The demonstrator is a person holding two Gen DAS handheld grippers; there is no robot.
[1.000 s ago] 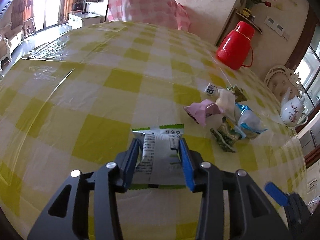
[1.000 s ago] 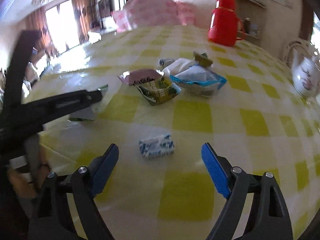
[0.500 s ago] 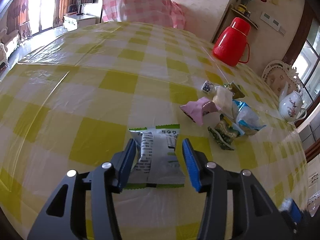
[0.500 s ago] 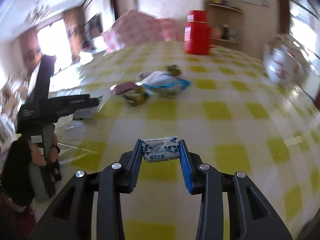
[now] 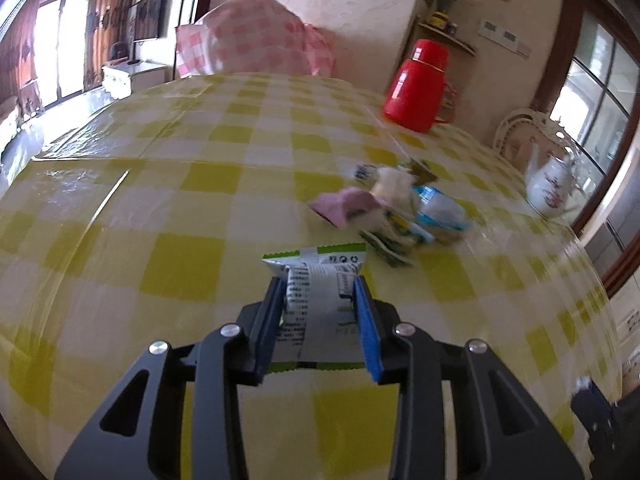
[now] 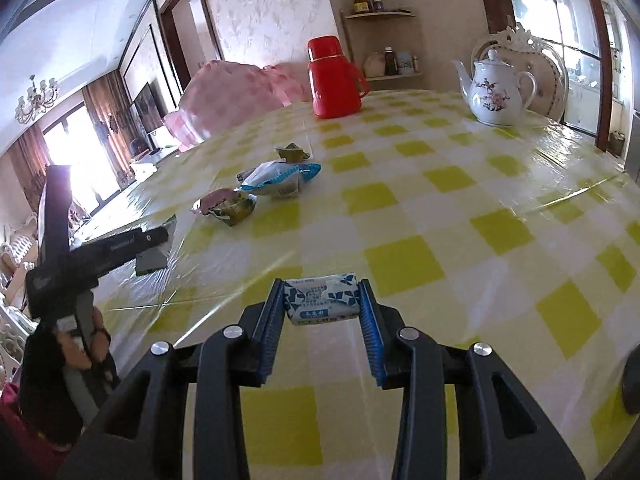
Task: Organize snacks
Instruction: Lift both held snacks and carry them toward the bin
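Observation:
My left gripper (image 5: 318, 294) is shut on a white and green snack packet (image 5: 316, 280), held over the yellow checked tablecloth (image 5: 180, 184). My right gripper (image 6: 320, 300) is shut on a small blue and white snack bar (image 6: 320, 298), held just above the cloth. A pile of several snack packets (image 5: 388, 212) lies ahead and to the right of the left gripper; it also shows in the right wrist view (image 6: 256, 188), ahead and to the left. The left gripper with its packet shows at the left of the right wrist view (image 6: 152, 248).
A red thermos (image 5: 418, 86) stands at the far side of the table, also in the right wrist view (image 6: 334, 78). A white flowered teapot (image 6: 496, 90) stands at the far right, near a white chair back (image 6: 516, 40). A pink checked cover (image 5: 256, 36) lies beyond the table.
My left gripper opened slightly half a second ago and has shut again on the white and green packet. My right gripper closed on the blue and white bar and swung right.

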